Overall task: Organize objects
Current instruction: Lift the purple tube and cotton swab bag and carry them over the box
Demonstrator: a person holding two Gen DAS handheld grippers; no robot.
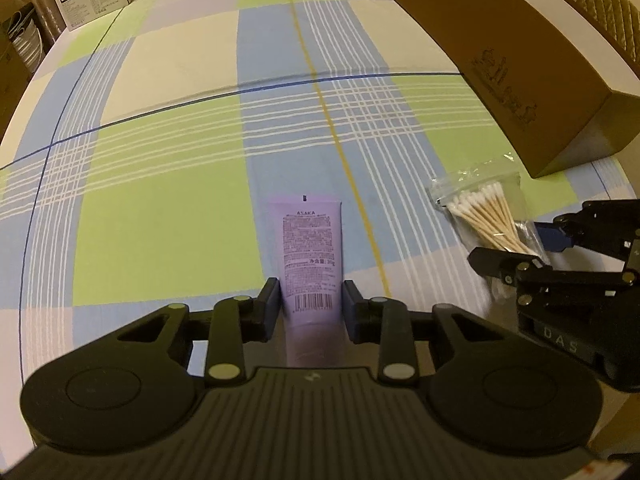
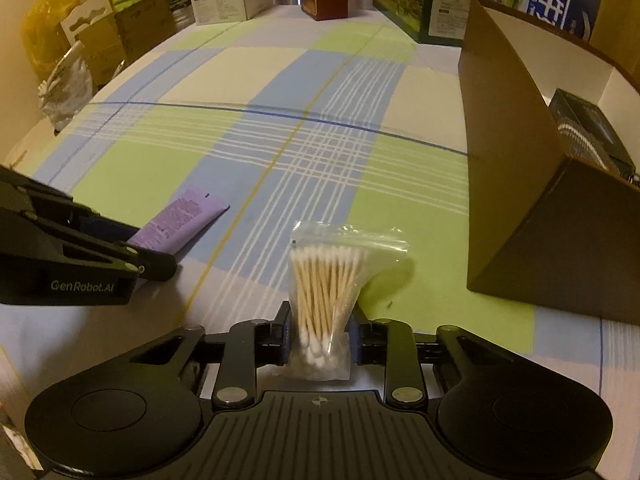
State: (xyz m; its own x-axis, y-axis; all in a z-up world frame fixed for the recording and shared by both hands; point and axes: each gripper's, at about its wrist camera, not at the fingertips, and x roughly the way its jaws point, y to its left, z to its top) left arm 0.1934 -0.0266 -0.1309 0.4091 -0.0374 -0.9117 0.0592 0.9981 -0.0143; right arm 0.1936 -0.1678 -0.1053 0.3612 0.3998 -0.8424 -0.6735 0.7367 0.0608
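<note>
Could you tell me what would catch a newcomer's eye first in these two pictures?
Most striking is the purple tube, clamped between the left gripper fingers on the plaid tablecloth. To its right, the right gripper is shut on a clear bag of cotton swabs. A brown cardboard box stands open at the right edge, with a dark item inside.

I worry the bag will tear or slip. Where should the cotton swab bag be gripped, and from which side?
Probably across the bundled swab stems near the lower tips, coming from above along the bag's length. The swab bag lies flat and its film is loose, but the swabs bunch tightest there. The right gripper already pinches that spot.
</note>
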